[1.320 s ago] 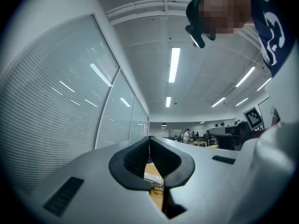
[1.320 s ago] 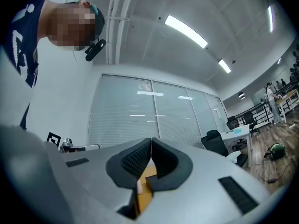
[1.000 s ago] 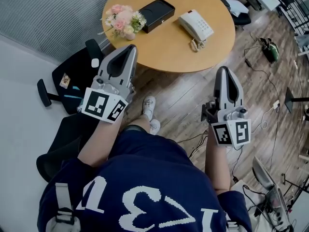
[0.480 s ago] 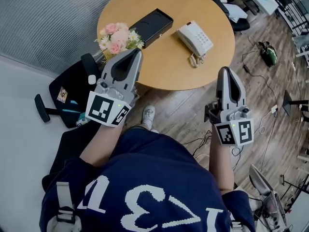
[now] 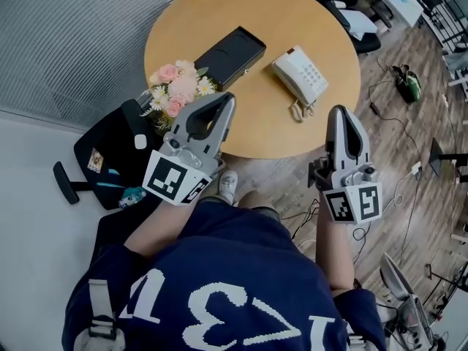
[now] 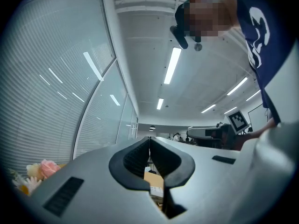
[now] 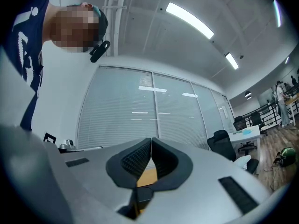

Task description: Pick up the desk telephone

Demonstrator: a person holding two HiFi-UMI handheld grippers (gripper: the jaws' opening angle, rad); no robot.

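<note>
Left tongs (image 5: 224, 99): jaws closed on nothing, tips over the near edge of the round table (image 5: 256, 146), just beside the flower bunch (image 5: 178, 92). Black flat case (image 5: 230, 55): beyond them, mid-table. Desk telephone (image 5: 300, 77): white, resting on the table ahead of and between my two tools, long axis slanting far-left to near-right, coiled cord (image 5: 300, 110) at its near end. Right tongs (image 5: 342, 112): jaws closed, empty, by the table's right edge. I judge these the nearer; the phone lies ahead and to their left. Writing: none legible on phone or case, only square markers (image 5: 174, 181) on the tongs.
</note>
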